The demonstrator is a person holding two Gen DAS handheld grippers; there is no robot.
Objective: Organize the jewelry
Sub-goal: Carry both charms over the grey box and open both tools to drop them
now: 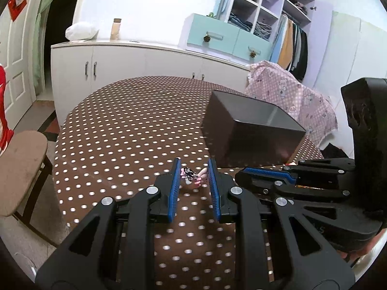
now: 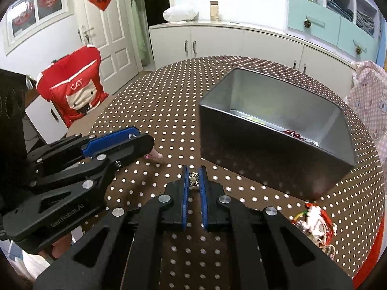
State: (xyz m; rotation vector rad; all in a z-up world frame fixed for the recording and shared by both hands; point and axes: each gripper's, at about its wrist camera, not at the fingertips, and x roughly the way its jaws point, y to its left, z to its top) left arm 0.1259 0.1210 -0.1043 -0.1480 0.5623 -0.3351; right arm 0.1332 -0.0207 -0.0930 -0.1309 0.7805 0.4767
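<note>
Showing only rightward: box's point(image 2: 278, 145) red beads point(image 2: 293, 133)

Both wrist views face the box point(image 1: 251, 134) closely

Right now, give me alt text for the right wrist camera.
The right gripper pinches a small silver ornament above a polka-dot tablecloth. A gray metal box sits ahead; the left gripper reaches in from the left.

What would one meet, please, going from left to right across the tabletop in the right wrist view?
Left gripper → pink trinket at its tip → silver ring between the right gripper fingers → grey metal box → red-and-white jewelry heap at the polka-dot table edge.
</note>
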